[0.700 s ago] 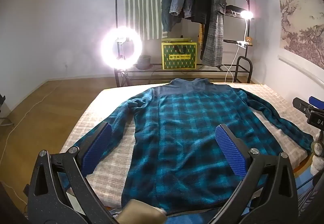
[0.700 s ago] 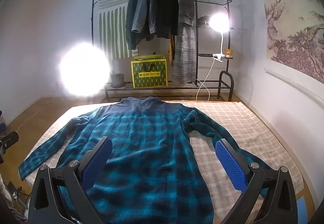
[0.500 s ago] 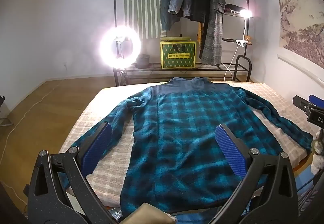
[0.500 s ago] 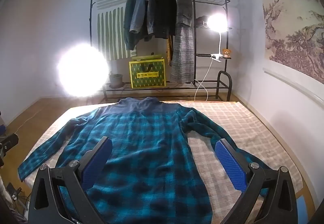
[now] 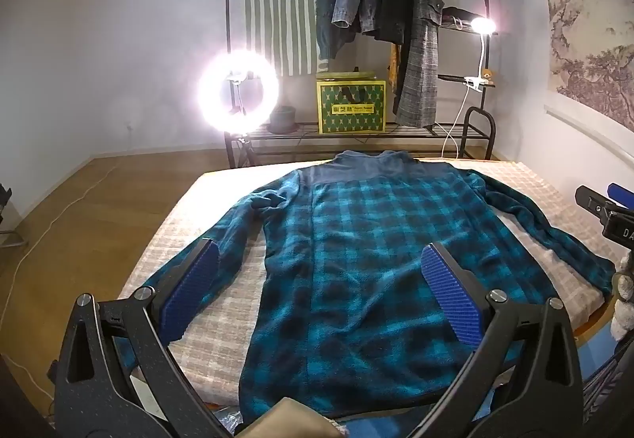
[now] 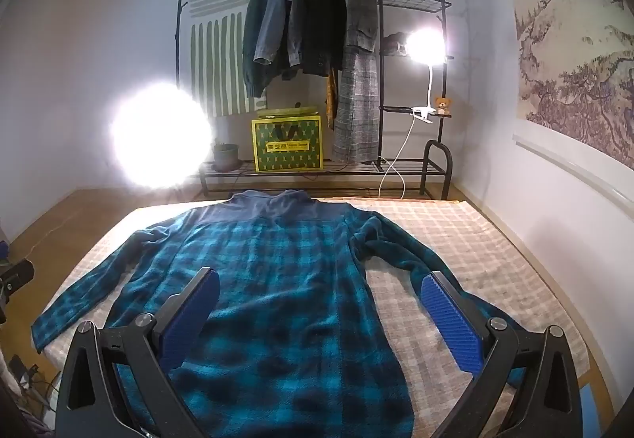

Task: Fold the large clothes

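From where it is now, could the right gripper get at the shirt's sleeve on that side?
Probably yes. The right gripper is open with nothing between its jaws, and the sleeve of the plaid shirt lies flat and uncovered on the bed just ahead of it.

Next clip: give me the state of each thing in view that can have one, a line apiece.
Shirt: spread flat on the bed, sleeves out, unfolded.
Left claw: open, empty, above the shirt.
Right claw: open, empty, above the shirt.
Ring light: on.
Clip lamp: on.
Coats: hanging on the rack.
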Available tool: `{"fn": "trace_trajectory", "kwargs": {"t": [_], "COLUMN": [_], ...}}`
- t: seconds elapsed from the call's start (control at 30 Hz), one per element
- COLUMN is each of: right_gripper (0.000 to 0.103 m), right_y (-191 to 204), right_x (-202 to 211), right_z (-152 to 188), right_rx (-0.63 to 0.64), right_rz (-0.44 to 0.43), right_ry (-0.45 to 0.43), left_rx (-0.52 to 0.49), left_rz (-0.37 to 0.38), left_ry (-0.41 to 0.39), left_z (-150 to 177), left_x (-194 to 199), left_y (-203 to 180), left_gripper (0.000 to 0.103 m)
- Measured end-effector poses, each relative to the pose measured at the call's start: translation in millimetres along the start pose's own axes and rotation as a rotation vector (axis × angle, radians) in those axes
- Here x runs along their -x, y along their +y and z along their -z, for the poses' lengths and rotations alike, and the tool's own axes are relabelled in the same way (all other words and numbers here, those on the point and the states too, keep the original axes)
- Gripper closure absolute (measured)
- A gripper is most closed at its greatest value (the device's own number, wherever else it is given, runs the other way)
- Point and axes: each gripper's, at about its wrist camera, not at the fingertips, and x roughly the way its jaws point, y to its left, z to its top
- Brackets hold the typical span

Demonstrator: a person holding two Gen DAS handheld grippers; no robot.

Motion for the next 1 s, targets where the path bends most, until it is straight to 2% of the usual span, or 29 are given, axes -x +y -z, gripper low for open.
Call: {"fn": "trace_trajectory", "kwargs": {"t": [1.0], "right_gripper": [0.000], "right_y": [0.2], "right_x": [1.4], "right_z": [-4.8], "right_rx": [0.015], "right_rz": [0.015], "right_ry": [-0.005], "left_rx": [-0.001], "left_rz": [-0.003], "left_ry": [0.004], "left_z": [5.9], "left_x": [-4.8], "left_y": [2.3], "left_gripper": [0.000]}}
